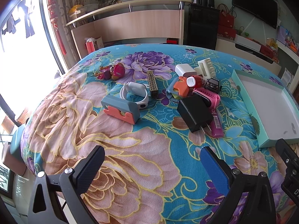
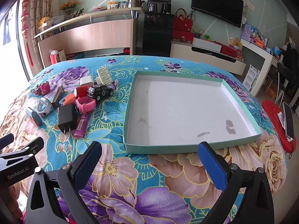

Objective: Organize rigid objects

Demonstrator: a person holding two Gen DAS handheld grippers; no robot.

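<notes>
A pile of small objects lies on the floral blanket: a black charger (image 1: 194,113) (image 2: 66,116), a pink watch (image 1: 207,95) (image 2: 85,103), a magenta tube (image 1: 216,125) (image 2: 81,125), a black toy car (image 2: 100,91), a white watch (image 1: 137,94), a grey and coral block (image 1: 121,109) and a pink doll (image 1: 112,71). A shallow teal box (image 2: 186,146) with a white floor lies right of the pile and holds nothing. My left gripper (image 1: 152,166) is open above the blanket, short of the pile. My right gripper (image 2: 149,161) is open just before the box's near wall.
A white charger (image 1: 184,70), a cream comb clip (image 1: 204,68) and a patterned harmonica (image 1: 153,84) lie at the pile's far side. A red stool (image 2: 276,123) with a phone stands right of the bed. A wooden headboard and shelves stand beyond.
</notes>
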